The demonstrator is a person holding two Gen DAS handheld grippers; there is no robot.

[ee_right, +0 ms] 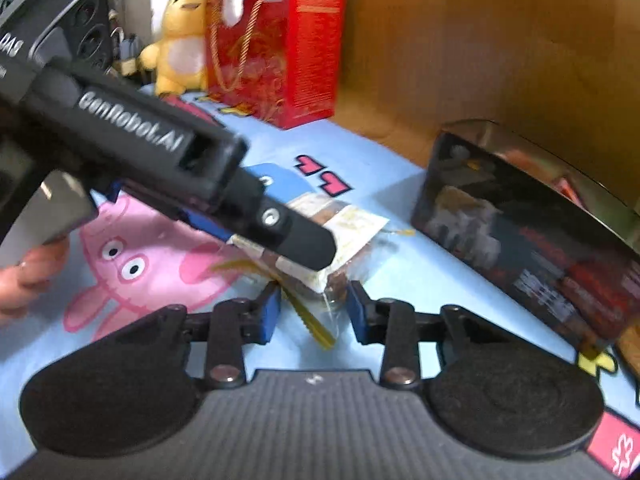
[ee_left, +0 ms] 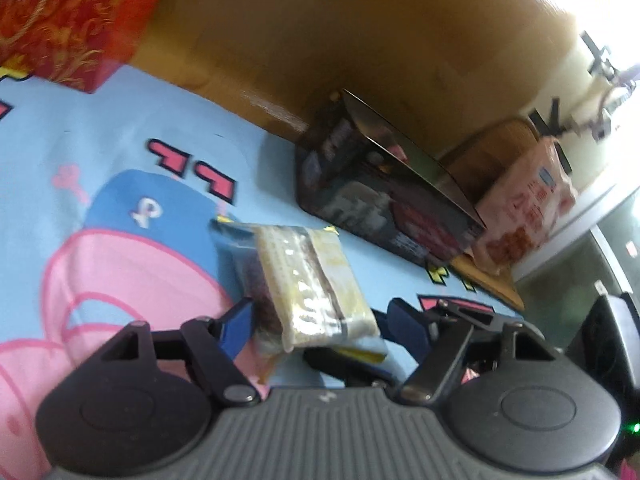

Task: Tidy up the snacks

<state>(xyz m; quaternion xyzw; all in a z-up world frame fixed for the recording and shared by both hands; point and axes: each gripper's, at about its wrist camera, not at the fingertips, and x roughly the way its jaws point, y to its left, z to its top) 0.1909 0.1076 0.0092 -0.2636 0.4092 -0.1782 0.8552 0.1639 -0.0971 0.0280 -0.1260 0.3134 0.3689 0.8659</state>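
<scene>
Clear-wrapped cream-and-brown layered cake packet (ee_left: 308,284) lies between left gripper (ee_left: 324,320) fingers, released; right gripper (ee_right: 314,312) straddles its wrapper end, contact unclear.

place: home bedroom | cues: cartoon bedsheet (ee_right: 400,280), plush duck (ee_right: 180,40), wooden headboard (ee_left: 360,40)

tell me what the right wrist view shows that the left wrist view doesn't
Only the right wrist view: a yellow plush duck, a hand, and the left gripper seen from outside, over the snack packet.
Only the left wrist view: a pink box behind the dark box.
Both: the snack packet, dark box, red box and cartoon cloth.
</scene>
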